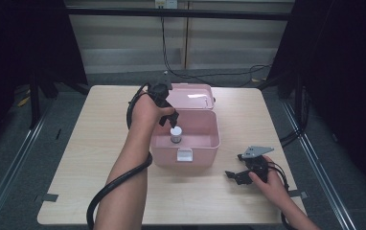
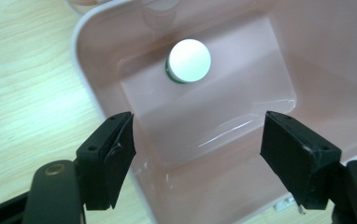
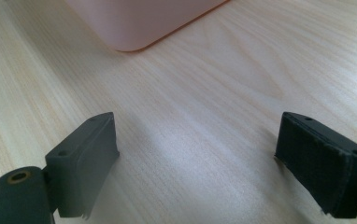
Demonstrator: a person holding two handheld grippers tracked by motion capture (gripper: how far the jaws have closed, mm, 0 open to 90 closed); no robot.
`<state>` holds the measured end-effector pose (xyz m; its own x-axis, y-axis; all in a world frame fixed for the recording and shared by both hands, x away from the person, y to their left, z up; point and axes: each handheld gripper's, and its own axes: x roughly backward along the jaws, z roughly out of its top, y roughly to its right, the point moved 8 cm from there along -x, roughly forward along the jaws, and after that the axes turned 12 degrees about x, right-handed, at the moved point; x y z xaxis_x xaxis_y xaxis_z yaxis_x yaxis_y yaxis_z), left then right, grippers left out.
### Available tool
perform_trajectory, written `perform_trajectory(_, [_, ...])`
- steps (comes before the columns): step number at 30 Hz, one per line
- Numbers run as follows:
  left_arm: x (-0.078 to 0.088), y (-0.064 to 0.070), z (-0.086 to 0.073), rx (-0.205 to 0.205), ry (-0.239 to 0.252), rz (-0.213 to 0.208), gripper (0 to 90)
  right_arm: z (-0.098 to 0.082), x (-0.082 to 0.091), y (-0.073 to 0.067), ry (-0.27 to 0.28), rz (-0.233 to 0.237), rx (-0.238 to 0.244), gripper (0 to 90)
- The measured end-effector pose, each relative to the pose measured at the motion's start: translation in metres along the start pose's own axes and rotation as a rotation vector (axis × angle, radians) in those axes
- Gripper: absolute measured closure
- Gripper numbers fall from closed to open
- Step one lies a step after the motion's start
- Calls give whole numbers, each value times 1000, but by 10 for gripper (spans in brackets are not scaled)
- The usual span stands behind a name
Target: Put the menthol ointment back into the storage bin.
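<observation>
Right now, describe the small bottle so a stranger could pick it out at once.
Find the pink box standing open in the middle of the wooden table. Inside it, upright on the floor near the left wall, stands the bottle. It is the one thing in the box, with a round white cap.

- Pale wood-grain rectangular bench [image 1: 99,143], its top light and matte
- Open pink plastic box [image 1: 205,151] stands on it near the middle, lid tipped back
- Right gripper [image 1: 241,175] rests on the bench top

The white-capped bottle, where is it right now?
In the high view the white-capped bottle stands upright inside the open pink box at mid-table, toward its left wall, just below the left claw, which stands open above it.
</observation>
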<state>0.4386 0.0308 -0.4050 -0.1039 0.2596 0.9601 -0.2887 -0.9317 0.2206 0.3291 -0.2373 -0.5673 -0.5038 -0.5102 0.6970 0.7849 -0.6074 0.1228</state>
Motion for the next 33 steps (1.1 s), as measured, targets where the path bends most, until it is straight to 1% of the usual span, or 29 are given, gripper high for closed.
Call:
perform_trajectory(3, [3,-1,-1,3,5,-7,257,0,0,0,0,0,0,121])
perform_trajectory(5, [5,-3,-3,5,5,-3,257,0,0,0,0,0,-2,121])
perform_trajectory(7, [9,-7,-5,16,10,-9,258,0,0,0,0,0,-2,121])
perform_trajectory(9, [10,-8,-5,13,9,-9,258,0,0,0,0,0,-2,121])
perform_trajectory(10, [11,-9,-6,24,12,-8,258,0,0,0,0,0,-2,121])
perform_trajectory(11, [12,-10,-7,25,11,-8,258,0,0,0,0,0,-2,121])
perform_trajectory(12, [14,-13,-9,25,9,-9,258,0,0,0,0,0,-2,121])
perform_trajectory(14, [15,-15,-10,20,7,-5,258,0,0,0,0,0,-2,121])
perform_trajectory(15, [15,-16,-10,30,11,-10,258,0,0,0,0,0,-2,121])
perform_trajectory(16, [18,-19,-12,29,6,-7,258,0,0,0,0,0,-2,121])
perform_trajectory(18, [19,-20,-13,25,7,-8,258,0,0,0,0,0,-2,121])
perform_trajectory(19, [21,-23,-14,33,10,-8,258,0,0,0,0,0,-2,121])
perform_trajectory(27, [30,-33,-17,48,26,-1,258,0,0,0,0,0,-2,121])
perform_trajectory(28, [33,-36,-18,45,26,-2,258,0,0,0,0,0,-2,121])
perform_trajectory(29, [33,-36,-18,45,26,-2,258,0,0,0,0,0,-2,121])
perform_trajectory(32, [36,-40,-21,57,30,-12,258,0,0,0,0,0,-2,121])
perform_trajectory(33, [37,-42,-22,60,34,-9,258,0,0,0,0,0,-2,121])
